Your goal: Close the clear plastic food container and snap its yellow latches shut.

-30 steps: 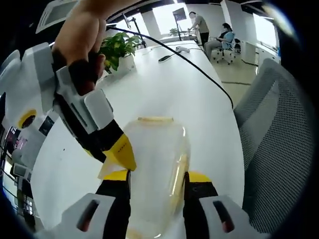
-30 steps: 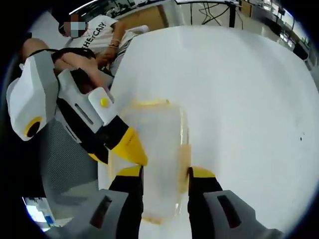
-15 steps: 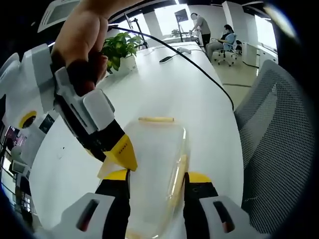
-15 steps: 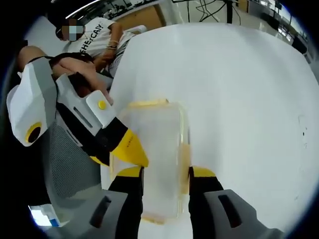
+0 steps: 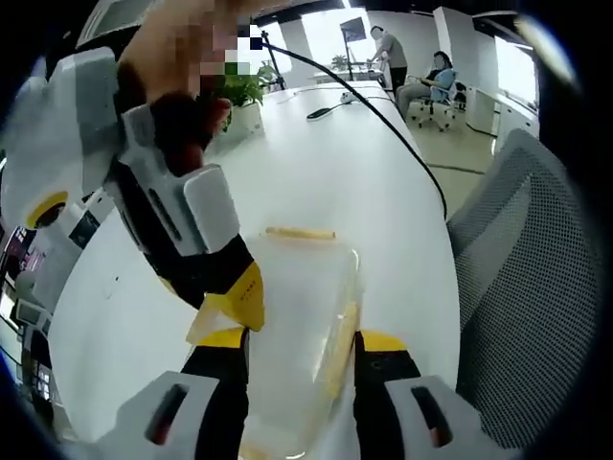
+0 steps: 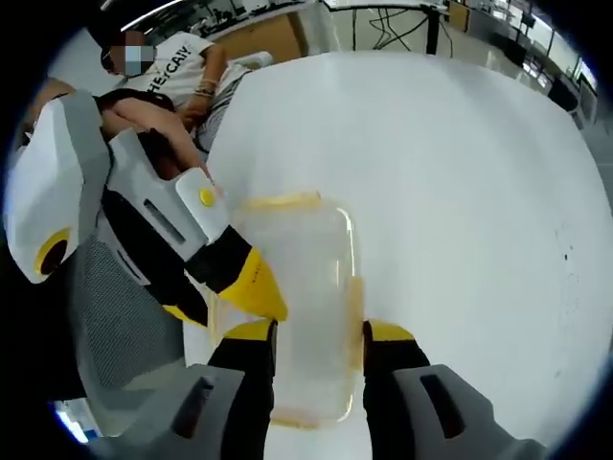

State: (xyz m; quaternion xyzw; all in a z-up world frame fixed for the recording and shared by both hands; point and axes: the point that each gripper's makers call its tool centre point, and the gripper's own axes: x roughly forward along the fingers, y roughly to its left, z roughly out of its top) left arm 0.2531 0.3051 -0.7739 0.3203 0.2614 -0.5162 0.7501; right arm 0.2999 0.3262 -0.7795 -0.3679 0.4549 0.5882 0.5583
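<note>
Between the yellow-tipped black jaws of the left gripper (image 5: 299,345) lay the clear plastic container (image 5: 297,326), a rounded rectangular box with glossy, see-through walls; the jaws stood apart on either side of it, and whether they pressed its sides could not be told. Seen from the opposite end, the right gripper (image 6: 311,335) straddled the same container (image 6: 292,297) in the same way, jaws apart, contact likewise unclear. In the left gripper view the right gripper's wedge-shaped yellow tip came in from the left and sat against the container's near left edge. A thin yellow latch (image 5: 300,233) ran along the far short edge, another along the right long side (image 5: 343,335). The container rested on a smooth white table (image 5: 326,163). Beside the table stood a grey mesh chair (image 5: 522,287). Further off, a black cable (image 5: 383,115) crossed the tabletop, near a leafy green plant (image 5: 244,86) in a white pot.
</note>
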